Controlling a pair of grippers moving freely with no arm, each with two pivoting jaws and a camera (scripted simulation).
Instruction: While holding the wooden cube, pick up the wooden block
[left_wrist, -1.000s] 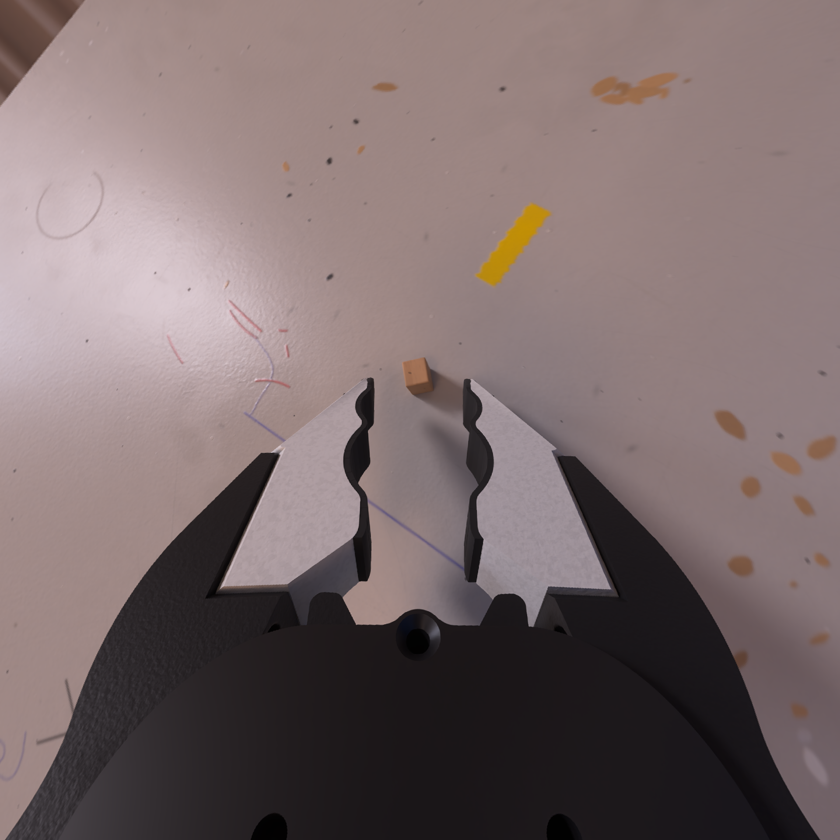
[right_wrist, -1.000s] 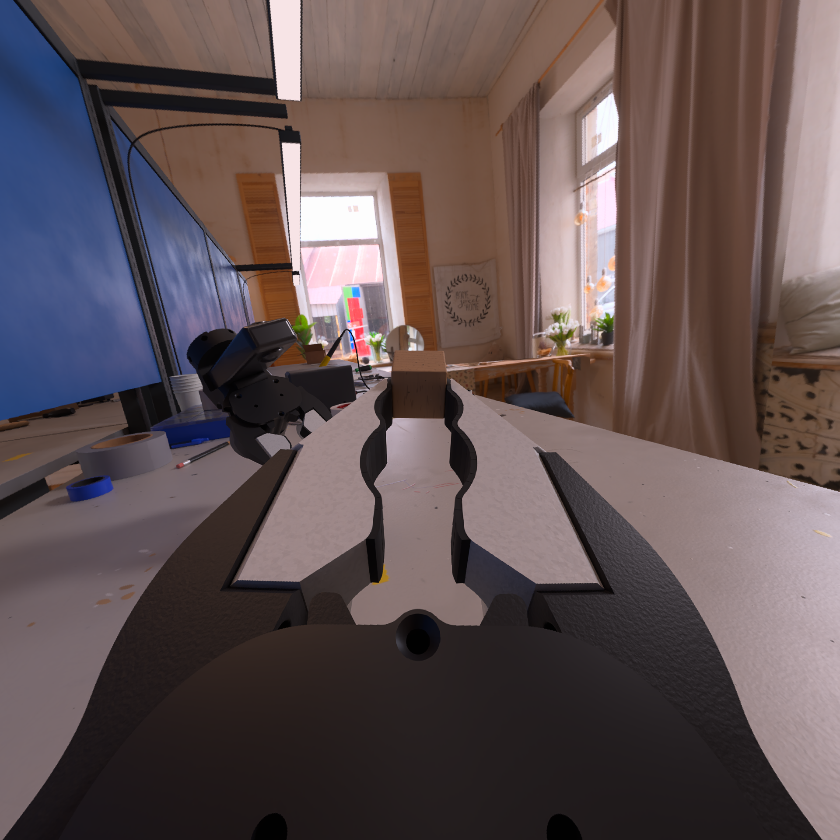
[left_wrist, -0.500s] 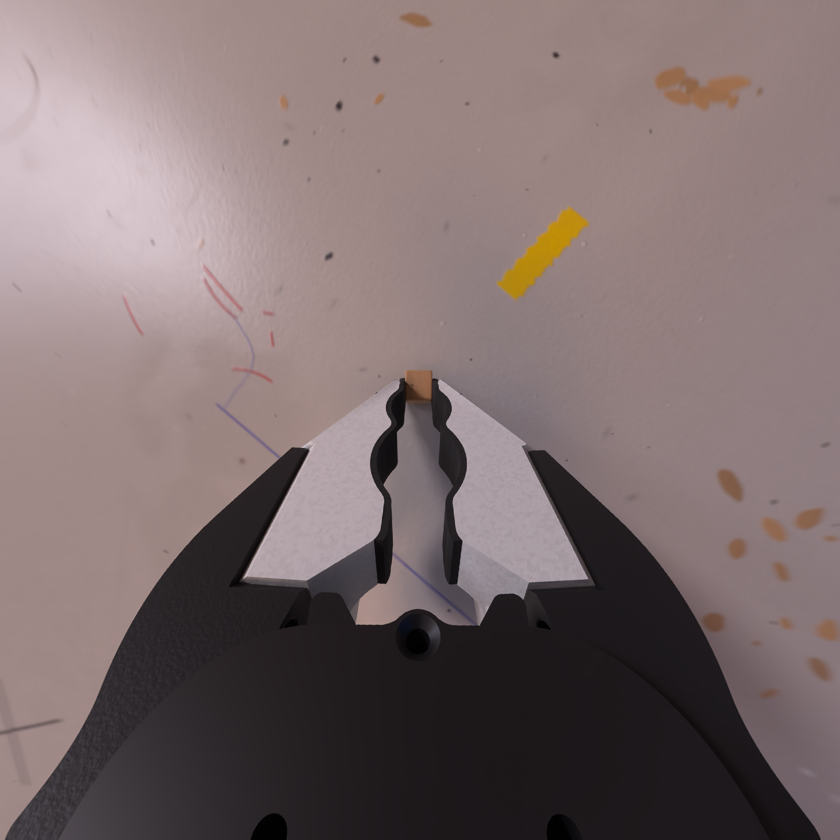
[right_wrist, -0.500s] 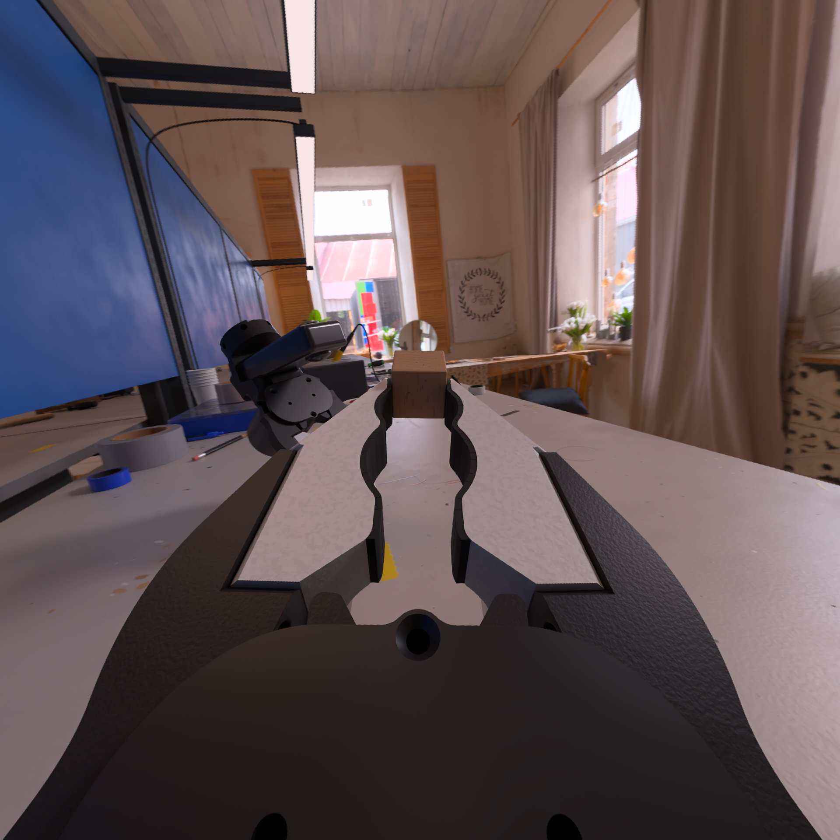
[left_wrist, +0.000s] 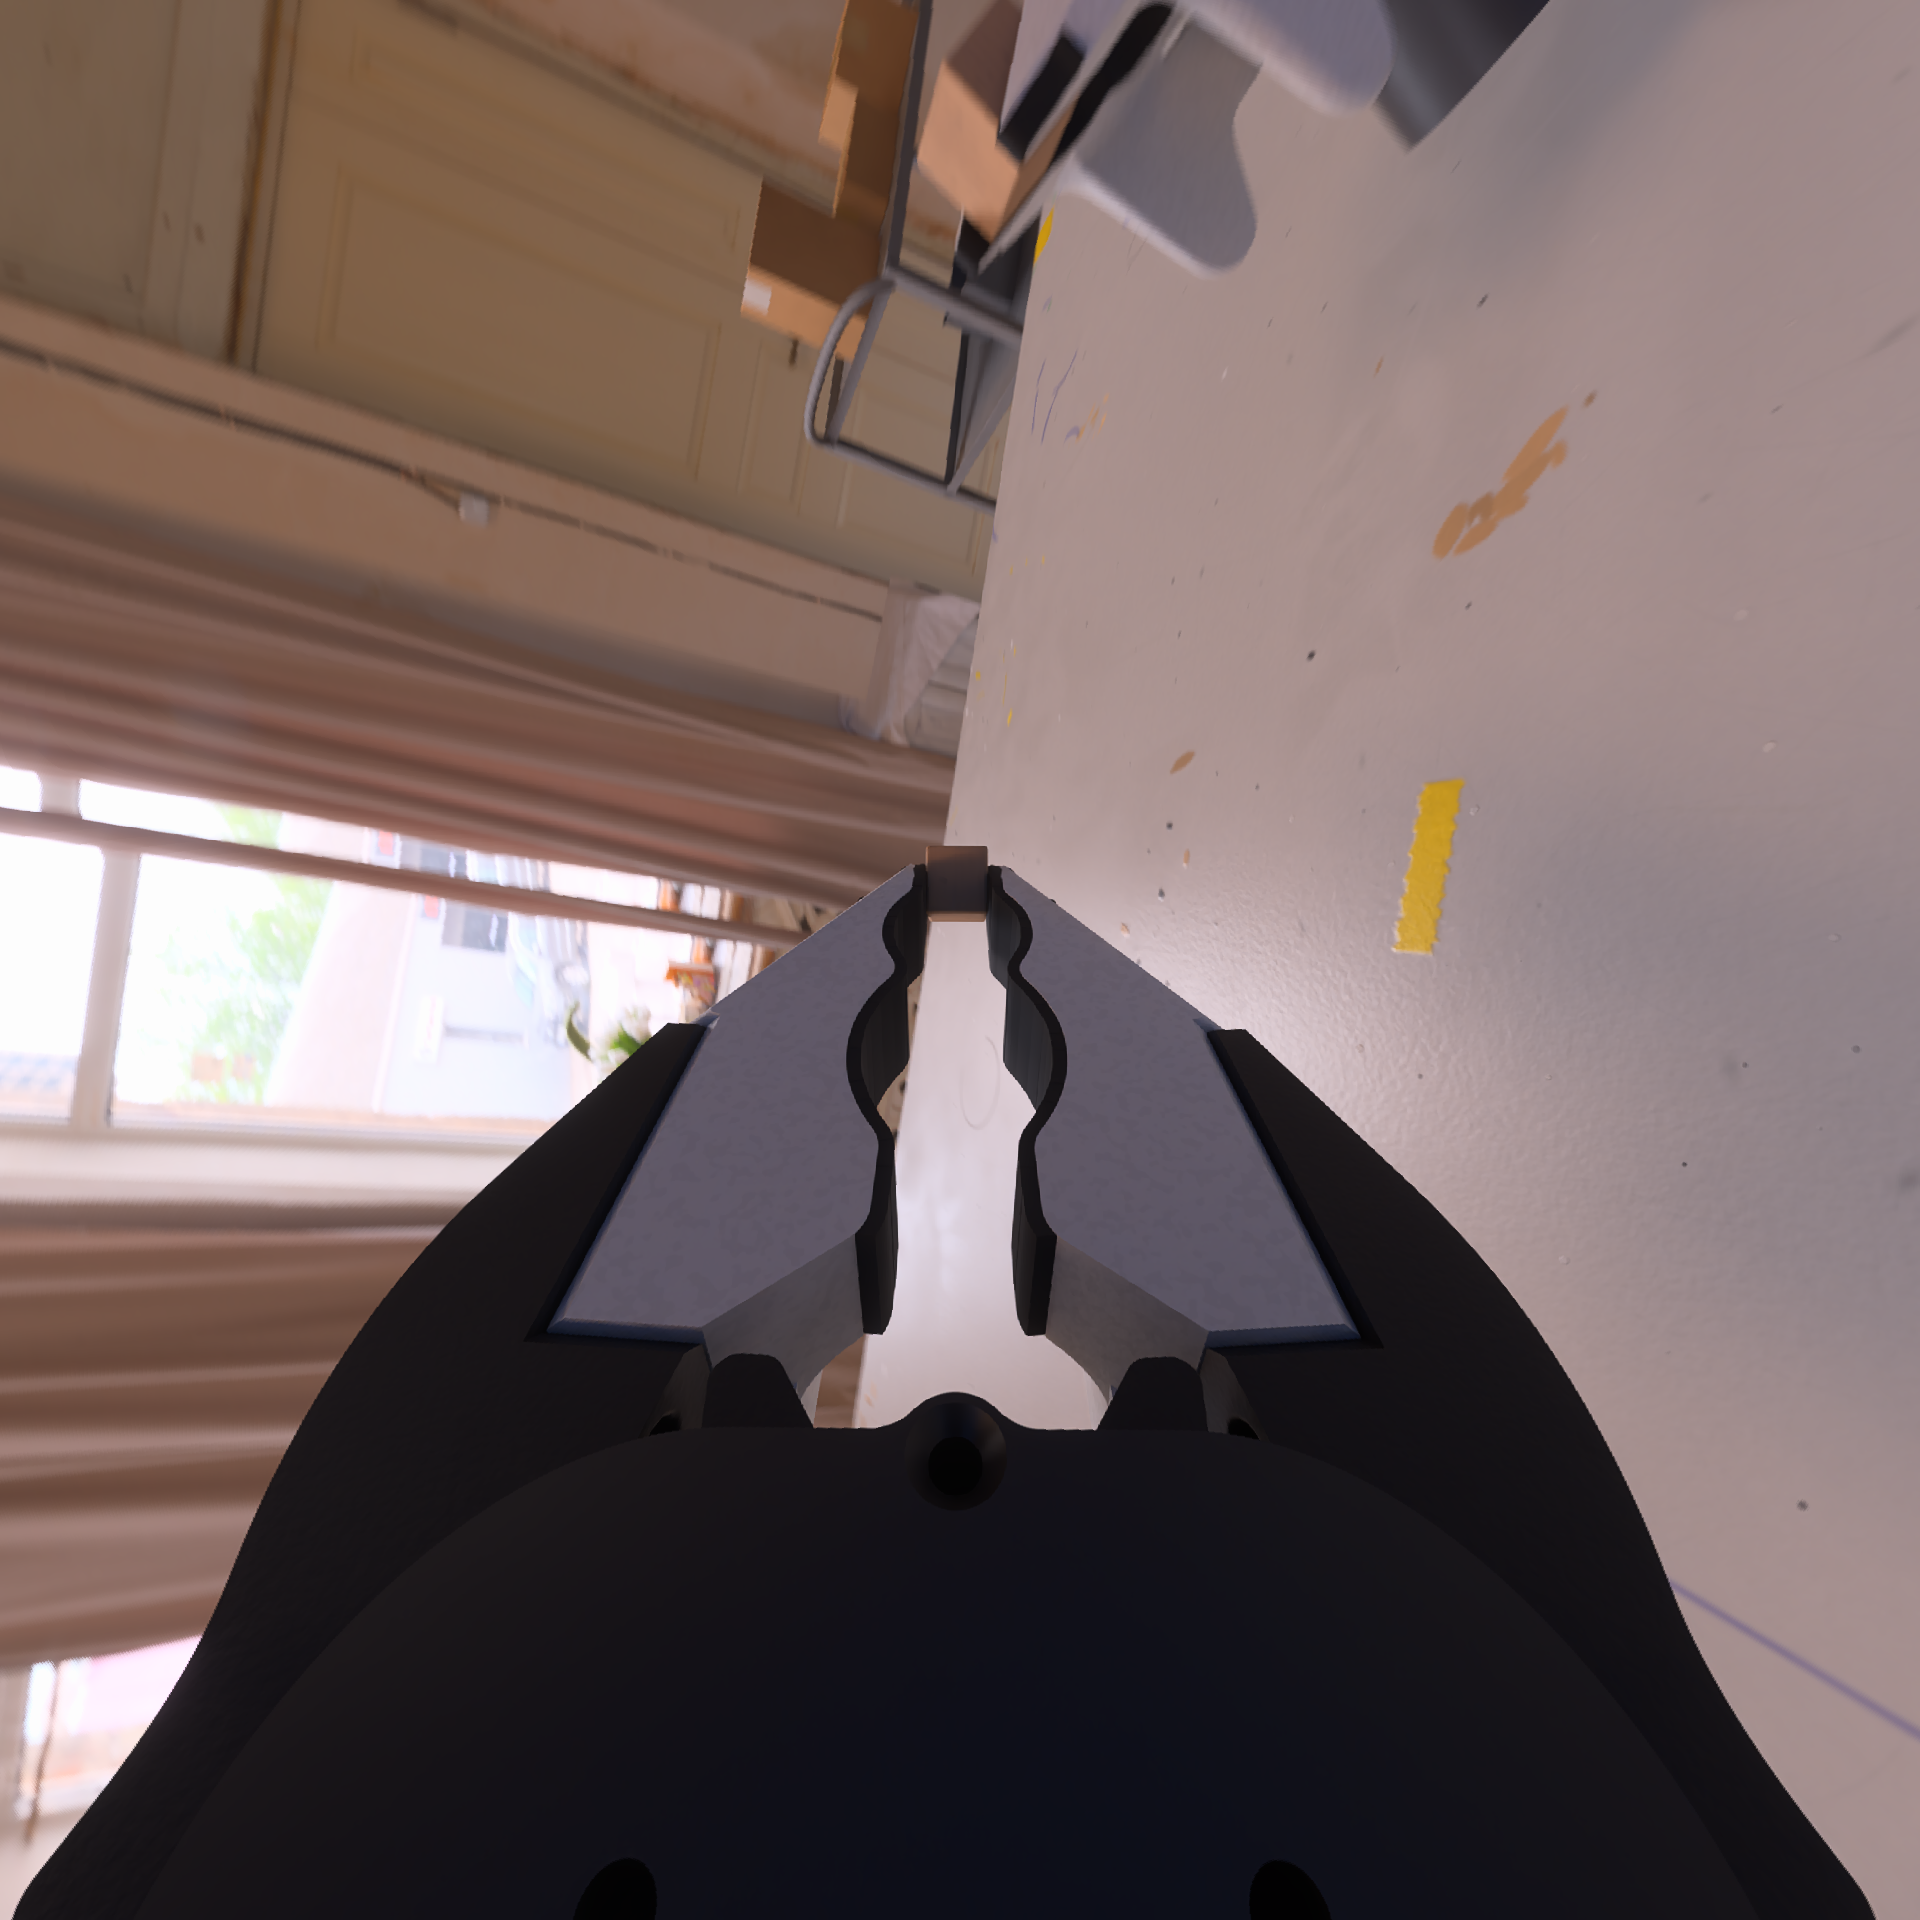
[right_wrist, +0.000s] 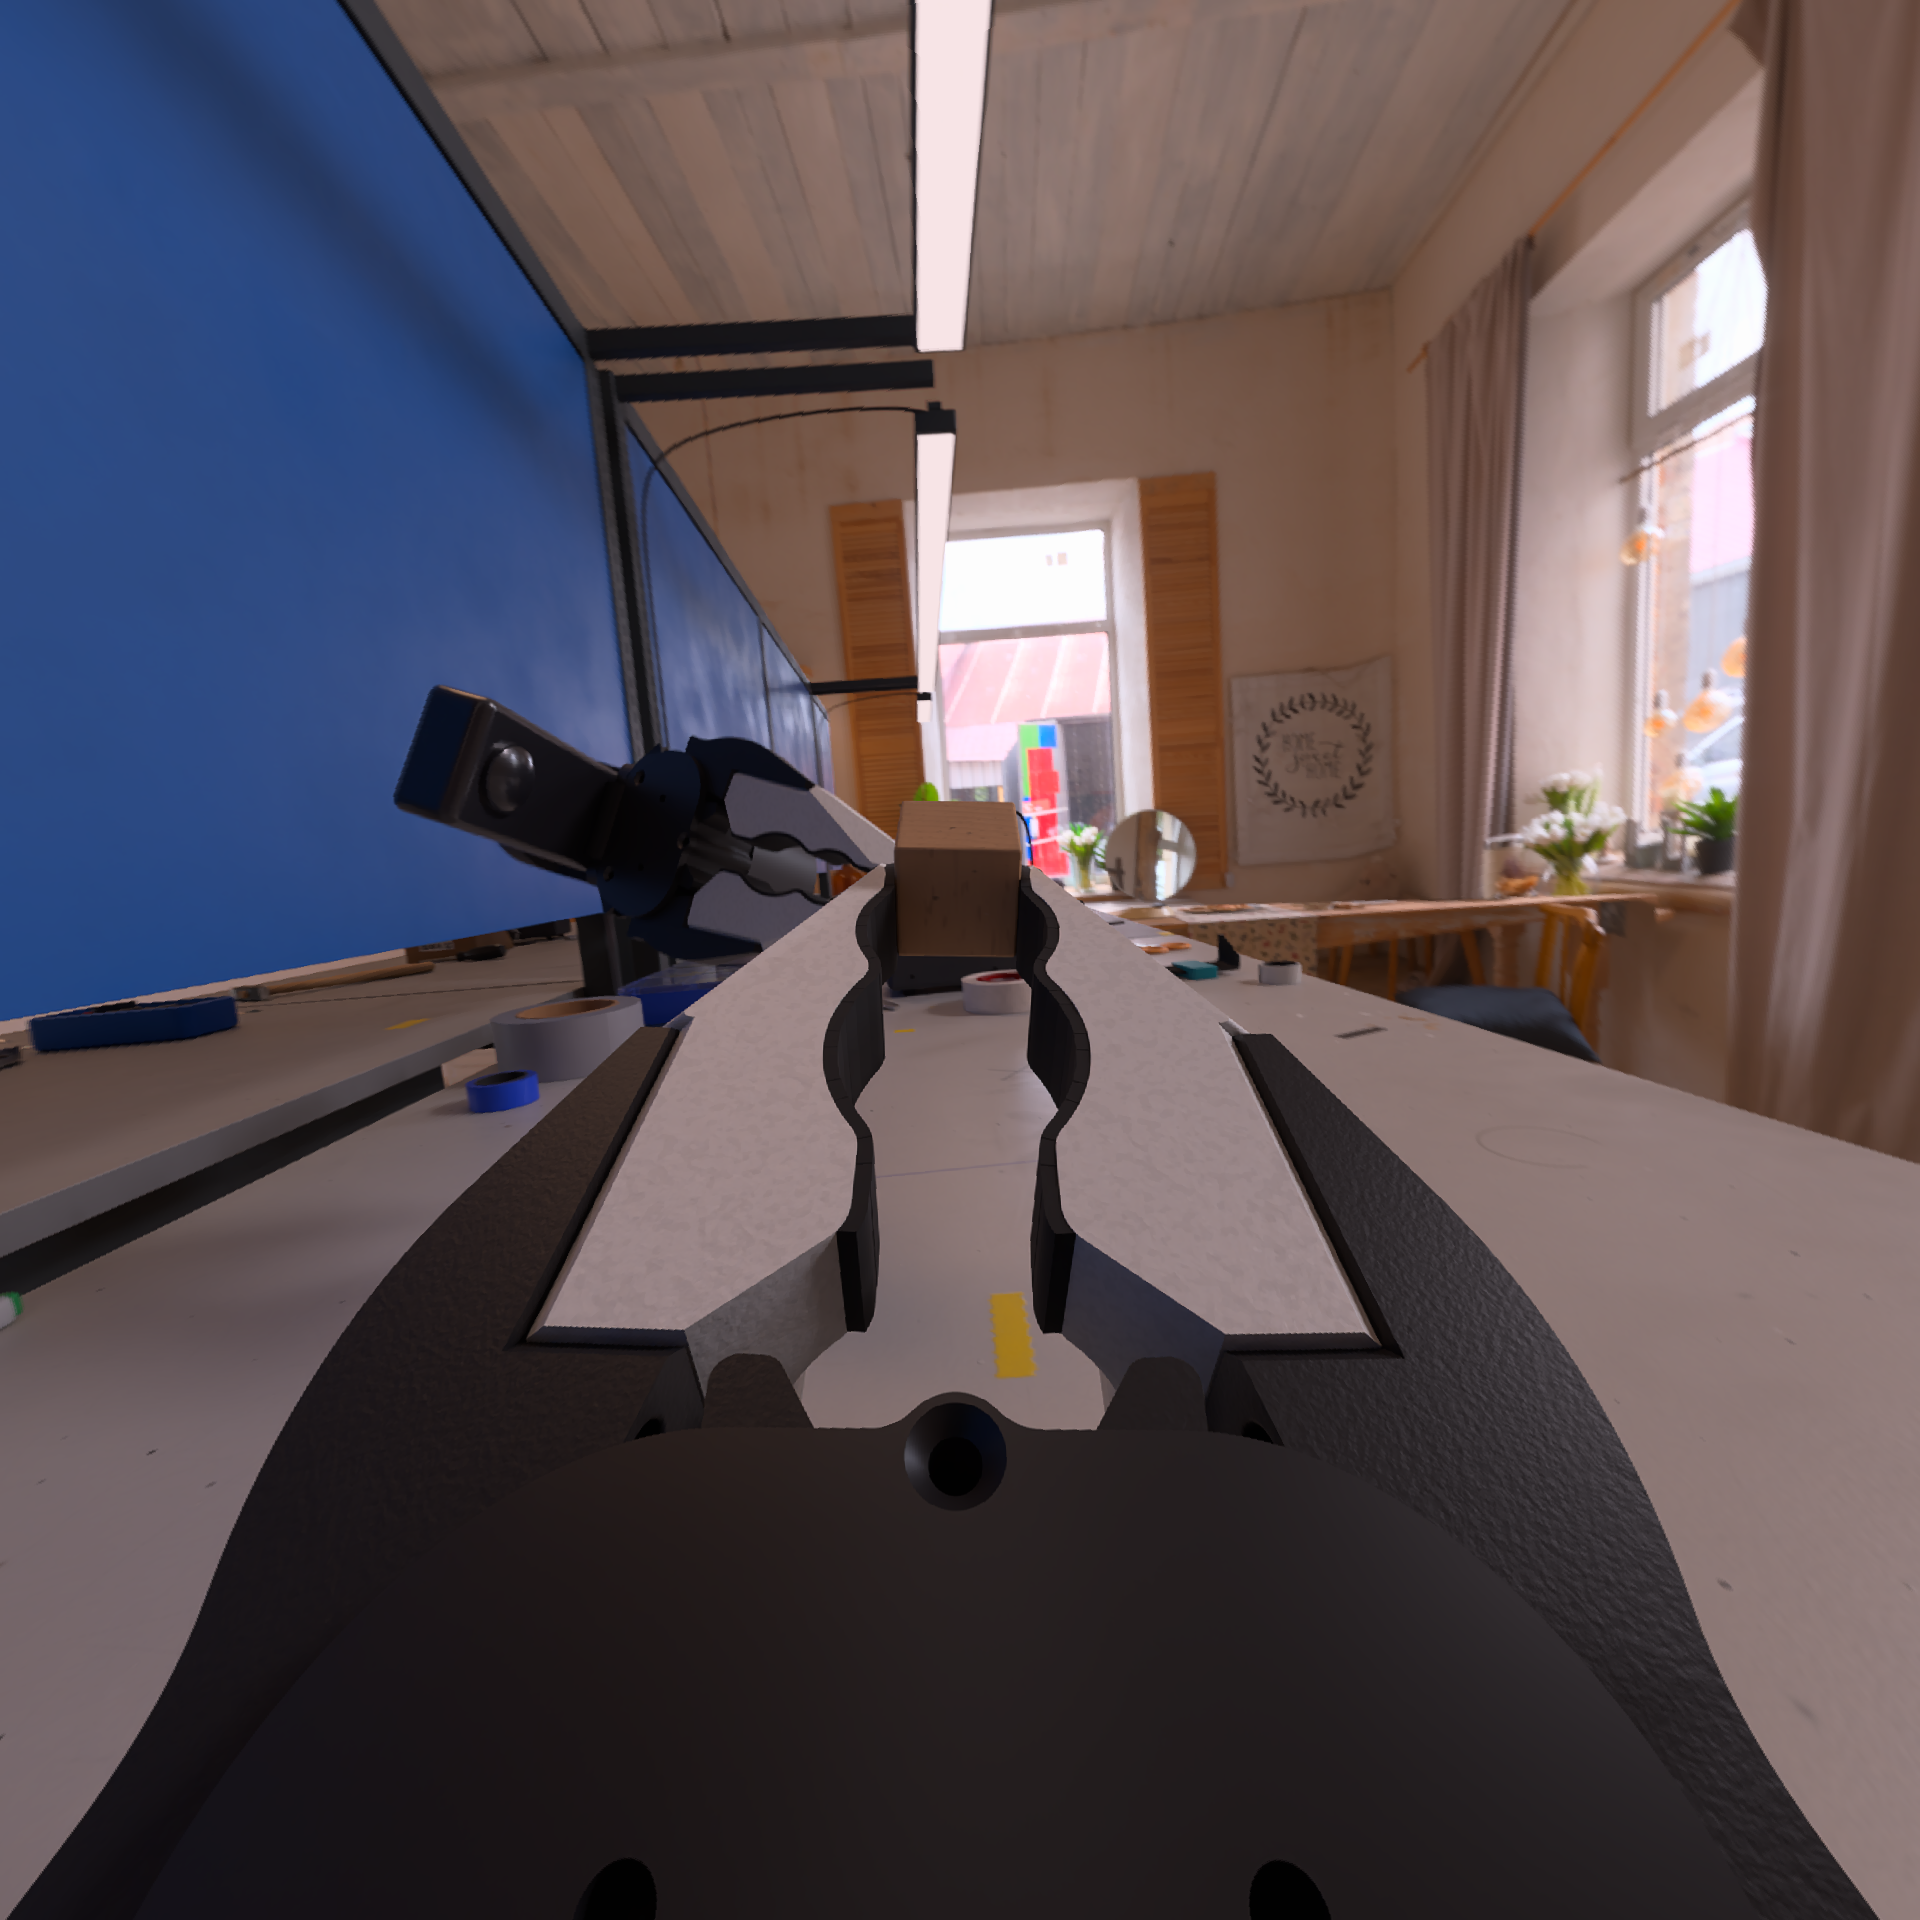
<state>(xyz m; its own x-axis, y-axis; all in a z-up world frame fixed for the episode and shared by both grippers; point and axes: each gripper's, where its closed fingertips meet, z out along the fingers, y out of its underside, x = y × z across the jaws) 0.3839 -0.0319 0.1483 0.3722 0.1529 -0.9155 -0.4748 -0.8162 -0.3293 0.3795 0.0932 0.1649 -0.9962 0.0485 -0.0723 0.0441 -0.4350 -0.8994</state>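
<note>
My left gripper (left_wrist: 956, 906) is shut on the small wooden block (left_wrist: 956, 879), pinched at the fingertips and held off the table (left_wrist: 1507, 1195). This view is rolled sideways, with the table at the right and the room at the left. My right gripper (right_wrist: 956, 940) is shut on the larger wooden cube (right_wrist: 956, 878), held level above the table (right_wrist: 1558, 1247). The left gripper's body (right_wrist: 665, 821) also shows in the right wrist view, in the air left of the cube; its fingertips are hidden behind my right finger.
A yellow tape strip (left_wrist: 1432, 864) lies on the table and also shows in the right wrist view (right_wrist: 1010, 1333). A grey tape roll (right_wrist: 566, 1034), a blue roll (right_wrist: 502, 1091) and a white roll (right_wrist: 992, 987) sit ahead. Blue panels (right_wrist: 260, 520) stand along the left. The table edge (left_wrist: 971, 727) runs close by.
My left gripper closed on the small block, lifted it off the table and rolled sideways. My right gripper rose a little, with the cube still in it.
</note>
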